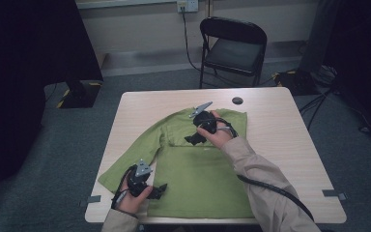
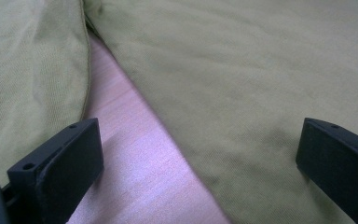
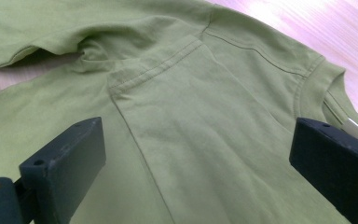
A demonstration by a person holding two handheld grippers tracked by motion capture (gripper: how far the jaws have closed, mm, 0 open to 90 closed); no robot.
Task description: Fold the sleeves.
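At the near edge of the surface, the left claw is hovering low over the green shirt, its jaws spread wide and gripping nothing. In the left gripper view, that claw is straddling the bare strip of wood where the sleeve is parting from the folded body, which suggests it is lining up to pinch the body's side edge. The shirt is lying flat across the middle of the surface, its lower part already folded up, so a hem is crossing the chest. Farther off, the right claw is resting just above that hem, likewise released. The collar is lying just beyond its right jaw. Behind the surface, a black folding chair is standing against the wall.
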